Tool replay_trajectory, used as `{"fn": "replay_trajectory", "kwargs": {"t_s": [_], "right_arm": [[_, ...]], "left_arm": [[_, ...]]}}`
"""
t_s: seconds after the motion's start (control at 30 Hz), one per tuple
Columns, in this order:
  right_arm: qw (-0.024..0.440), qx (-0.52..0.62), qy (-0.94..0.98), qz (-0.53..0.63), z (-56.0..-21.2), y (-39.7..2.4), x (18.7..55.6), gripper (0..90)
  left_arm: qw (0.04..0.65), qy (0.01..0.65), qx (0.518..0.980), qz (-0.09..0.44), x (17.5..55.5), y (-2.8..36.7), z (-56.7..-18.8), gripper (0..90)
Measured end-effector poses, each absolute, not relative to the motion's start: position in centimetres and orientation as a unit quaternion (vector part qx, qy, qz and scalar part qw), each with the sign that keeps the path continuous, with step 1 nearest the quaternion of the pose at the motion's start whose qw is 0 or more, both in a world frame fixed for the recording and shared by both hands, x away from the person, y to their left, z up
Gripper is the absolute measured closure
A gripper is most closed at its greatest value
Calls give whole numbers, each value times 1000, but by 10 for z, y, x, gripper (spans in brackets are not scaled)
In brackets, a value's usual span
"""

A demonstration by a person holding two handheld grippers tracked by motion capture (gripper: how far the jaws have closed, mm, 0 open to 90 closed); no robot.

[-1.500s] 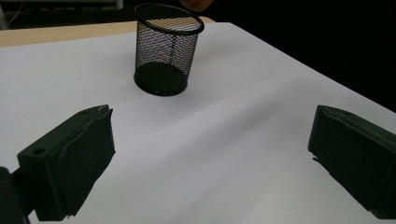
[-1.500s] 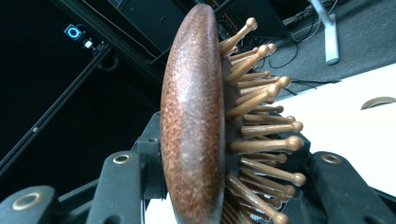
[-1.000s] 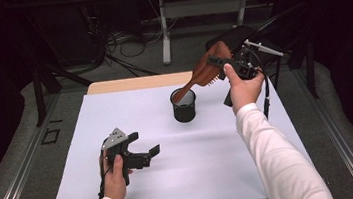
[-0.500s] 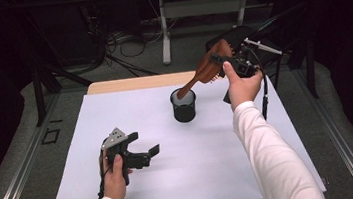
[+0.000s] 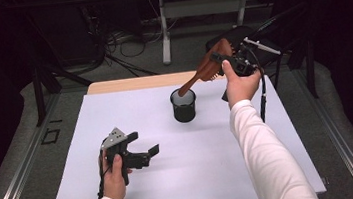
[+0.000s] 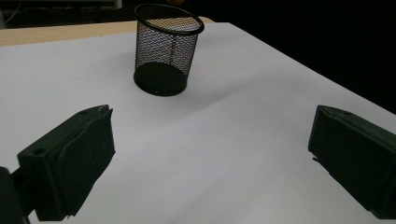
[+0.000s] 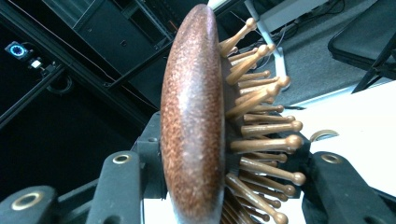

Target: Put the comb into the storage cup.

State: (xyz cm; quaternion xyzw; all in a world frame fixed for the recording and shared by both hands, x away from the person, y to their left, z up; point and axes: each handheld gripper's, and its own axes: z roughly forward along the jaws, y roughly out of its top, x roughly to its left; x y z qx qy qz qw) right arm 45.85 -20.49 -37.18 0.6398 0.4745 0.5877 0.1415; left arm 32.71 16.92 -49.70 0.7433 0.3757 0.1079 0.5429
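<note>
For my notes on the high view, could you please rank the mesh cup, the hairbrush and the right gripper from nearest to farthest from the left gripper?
1. Mesh cup, mid-table, ahead of the left gripper.
2. Hairbrush, slanting up beyond the cup.
3. Right gripper, far right, holding the brush head.

I see a white sheet-covered wooden table [image 5: 115, 106] on a grey carpet floor [image 5: 15, 163]. Behind it, black cables [image 5: 108, 52] lie near a white metal desk leg [image 5: 164, 35]. The room around is dark, with black walls.

Mesh cup [image 5: 184, 105] alone on open sheet [image 5: 115, 111]
</note>
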Motion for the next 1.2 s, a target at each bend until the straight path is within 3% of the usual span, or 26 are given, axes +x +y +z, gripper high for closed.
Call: {"fn": "replay_trajectory", "kwargs": {"t_s": [1.2], "right_arm": [[160,648,466,580,-378,-199,464,488]], "left_arm": [[546,380,740,101,328,170,-498,3]]}}
